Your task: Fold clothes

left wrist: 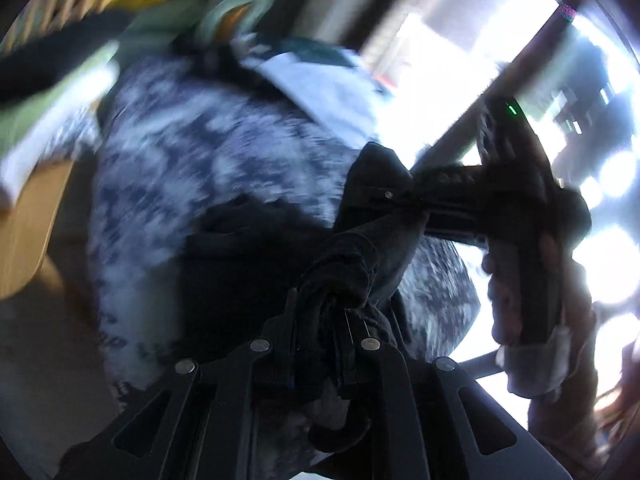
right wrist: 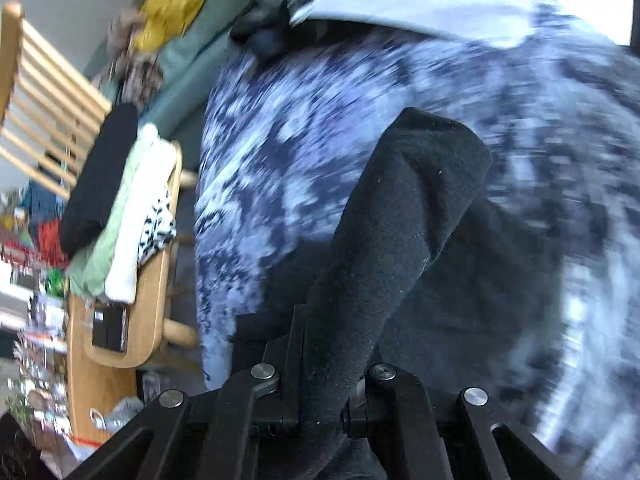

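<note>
A dark grey garment (right wrist: 400,216) is held up in the air between both grippers. My left gripper (left wrist: 326,320) is shut on a bunched edge of the garment (left wrist: 344,276). My right gripper (right wrist: 324,360) is shut on another edge of it. In the left wrist view the right gripper (left wrist: 404,200) comes in from the right, held by a hand (left wrist: 524,280), and clamps the cloth. Below lies a blue-and-white patterned blanket (right wrist: 304,168), blurred by motion.
A wooden chair (right wrist: 140,320) at the left carries a stack of folded clothes (right wrist: 120,208), black on top, green and white below. A yellow cloth (right wrist: 176,4) and a teal ring (left wrist: 236,8) lie at the far end. Bright windows (left wrist: 600,200) are at the right.
</note>
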`<state>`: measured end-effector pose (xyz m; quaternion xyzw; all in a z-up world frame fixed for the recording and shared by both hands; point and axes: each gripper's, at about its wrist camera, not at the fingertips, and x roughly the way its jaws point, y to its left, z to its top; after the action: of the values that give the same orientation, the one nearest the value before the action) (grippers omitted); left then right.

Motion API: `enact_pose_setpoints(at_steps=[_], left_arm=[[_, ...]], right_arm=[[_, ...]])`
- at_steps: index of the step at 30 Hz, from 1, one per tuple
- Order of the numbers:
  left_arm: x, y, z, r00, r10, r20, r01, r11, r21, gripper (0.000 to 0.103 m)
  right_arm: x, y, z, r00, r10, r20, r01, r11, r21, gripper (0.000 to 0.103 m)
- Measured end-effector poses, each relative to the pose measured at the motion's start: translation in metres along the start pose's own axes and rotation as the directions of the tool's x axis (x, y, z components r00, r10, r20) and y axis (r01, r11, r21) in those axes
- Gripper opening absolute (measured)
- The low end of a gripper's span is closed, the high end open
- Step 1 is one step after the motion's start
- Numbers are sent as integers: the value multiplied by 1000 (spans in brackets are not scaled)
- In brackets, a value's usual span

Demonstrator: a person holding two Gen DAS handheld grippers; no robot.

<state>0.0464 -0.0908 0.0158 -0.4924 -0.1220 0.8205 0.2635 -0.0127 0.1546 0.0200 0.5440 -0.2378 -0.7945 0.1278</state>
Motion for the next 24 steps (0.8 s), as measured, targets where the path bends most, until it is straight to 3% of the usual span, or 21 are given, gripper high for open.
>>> enact_pose_setpoints(at_steps=[8, 12, 15, 21, 24], left_arm=[[12, 68, 12, 994, 74, -84, -84, 989, -124, 13], [16, 87, 8, 989, 73, -128, -97, 976, -193, 16], [11, 92, 3, 983, 103, -151, -135, 966, -220, 22], [-20, 94, -6, 955, 273, -115, -291, 937, -192, 27], [-32, 101, -8, 952, 289, -102, -305, 928, -214, 27]], right_arm=[[89, 43, 13, 990, -28, -139, 22, 999, -48, 12], [107, 44, 11, 985, -4, -171, 0, 1000, -26, 39], [98, 52, 8, 989, 10, -144, -17, 999, -50, 53], [55, 66, -5, 995, 44, -92, -56, 991, -122, 56], [35, 64, -23, 996, 32, -84, -45, 987, -155, 56]])
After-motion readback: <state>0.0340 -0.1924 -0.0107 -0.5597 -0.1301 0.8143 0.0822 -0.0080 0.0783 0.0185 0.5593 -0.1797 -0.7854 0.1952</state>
